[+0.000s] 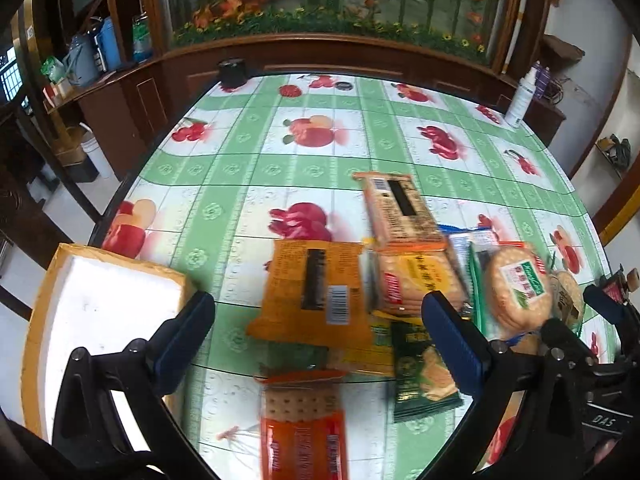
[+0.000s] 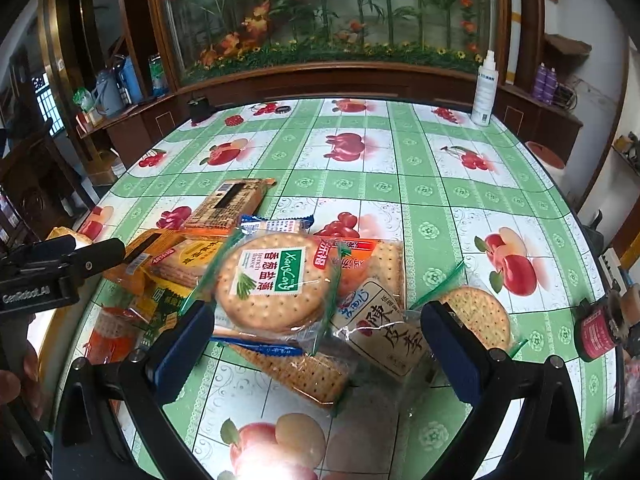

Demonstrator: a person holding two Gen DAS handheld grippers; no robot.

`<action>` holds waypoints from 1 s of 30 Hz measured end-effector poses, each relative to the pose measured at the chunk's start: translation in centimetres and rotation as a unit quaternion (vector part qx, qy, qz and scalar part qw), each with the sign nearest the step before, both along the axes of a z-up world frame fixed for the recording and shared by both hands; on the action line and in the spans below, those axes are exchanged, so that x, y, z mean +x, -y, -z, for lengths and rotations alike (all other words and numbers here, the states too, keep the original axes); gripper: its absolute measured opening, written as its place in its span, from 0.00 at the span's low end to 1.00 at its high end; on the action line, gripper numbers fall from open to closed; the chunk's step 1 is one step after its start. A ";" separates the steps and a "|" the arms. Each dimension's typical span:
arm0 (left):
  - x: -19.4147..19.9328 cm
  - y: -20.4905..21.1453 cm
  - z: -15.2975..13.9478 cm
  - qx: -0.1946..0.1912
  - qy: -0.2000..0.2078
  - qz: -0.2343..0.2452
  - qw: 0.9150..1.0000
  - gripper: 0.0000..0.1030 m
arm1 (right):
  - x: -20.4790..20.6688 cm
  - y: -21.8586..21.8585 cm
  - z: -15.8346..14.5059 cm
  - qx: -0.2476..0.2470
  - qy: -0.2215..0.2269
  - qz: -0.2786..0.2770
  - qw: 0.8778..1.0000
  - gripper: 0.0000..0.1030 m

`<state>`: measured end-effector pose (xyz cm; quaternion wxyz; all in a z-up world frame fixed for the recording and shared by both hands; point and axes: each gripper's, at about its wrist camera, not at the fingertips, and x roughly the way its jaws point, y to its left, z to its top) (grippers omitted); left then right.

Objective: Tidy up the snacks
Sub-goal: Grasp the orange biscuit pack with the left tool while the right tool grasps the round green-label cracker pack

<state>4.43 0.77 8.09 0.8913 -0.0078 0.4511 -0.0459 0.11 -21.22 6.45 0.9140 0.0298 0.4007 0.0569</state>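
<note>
Left wrist view: the left gripper hangs over the table with its jaws spread wide and nothing between the pads. An orange packet, barcode side up, lies on the tablecloth in the gap between the two blue fingers, touching neither. A red cracker packet lies nearer the camera, below the gap. A dark green packet lies just beside the right-hand finger. A white foam box with an orange rim sits at the table edge, partly behind the left-hand finger.

Right wrist view: the right gripper is also wide open and grips nothing. A round cracker pack with a green and white label lies on top of the snack pile, between the jaws and nearer the left-hand finger. A white sachet lies beside it, closer to the right-hand finger. A second round cracker lies partly behind that finger. A white spray bottle stands upright at the far table edge.
</note>
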 end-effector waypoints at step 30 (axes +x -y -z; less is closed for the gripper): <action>7.1 -0.8 6.3 -0.037 -0.147 -0.007 0.988 1.00 | 3.9 -1.1 0.4 0.008 -0.038 -0.006 0.999 1.00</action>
